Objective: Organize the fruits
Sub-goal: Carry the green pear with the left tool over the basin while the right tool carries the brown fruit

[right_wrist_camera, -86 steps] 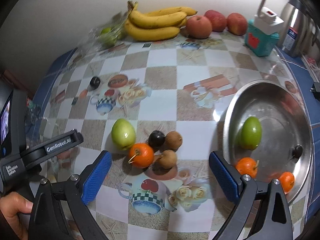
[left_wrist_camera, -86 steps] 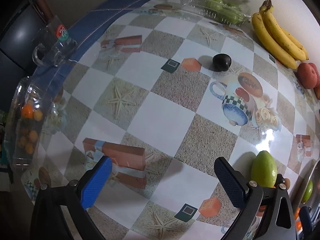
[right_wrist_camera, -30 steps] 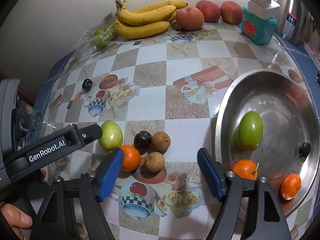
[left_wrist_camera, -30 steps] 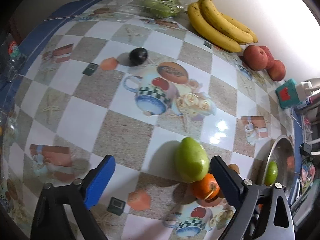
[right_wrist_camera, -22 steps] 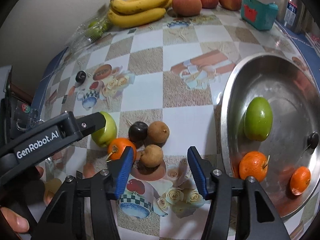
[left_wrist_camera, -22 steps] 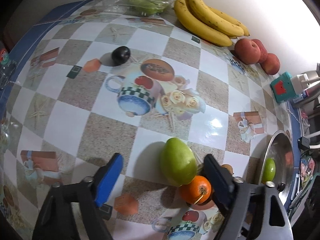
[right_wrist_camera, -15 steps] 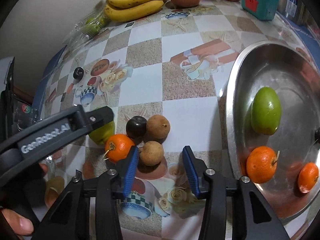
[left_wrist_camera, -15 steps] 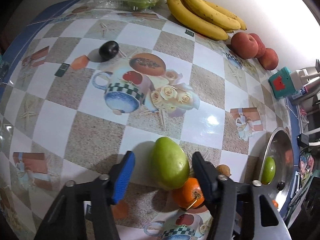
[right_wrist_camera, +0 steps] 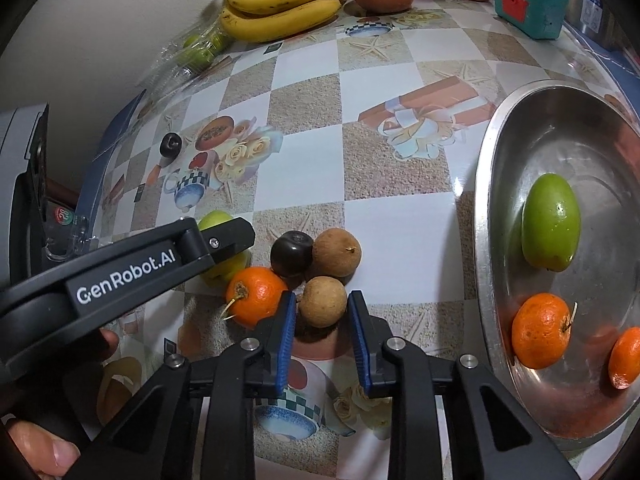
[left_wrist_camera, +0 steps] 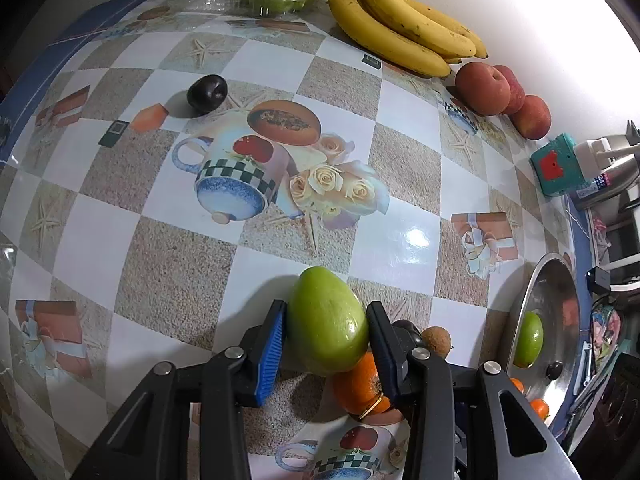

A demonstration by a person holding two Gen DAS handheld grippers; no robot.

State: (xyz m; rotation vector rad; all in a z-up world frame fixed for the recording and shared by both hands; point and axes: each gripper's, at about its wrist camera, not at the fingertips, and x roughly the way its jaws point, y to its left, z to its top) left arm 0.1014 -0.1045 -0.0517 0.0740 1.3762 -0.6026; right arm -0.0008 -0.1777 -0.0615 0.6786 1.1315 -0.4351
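- The left tongs pinch the large green oval fruit on the table, just left of the orange tangerine.
- The right tongs stand part-spread around the small brown round fruit, just right of that tangerine; contact unclear.

1. The left gripper is clamped on a green fruit; both blue finger pads touch its sides.
2. An orange lies just beside the green fruit, partly behind the right finger.
3. A small brown fruit sits near the orange.
4. A metal bowl at the right edge holds a second green fruit.
5. Bananas and a dark plum lie well apart on the far tablecloth.
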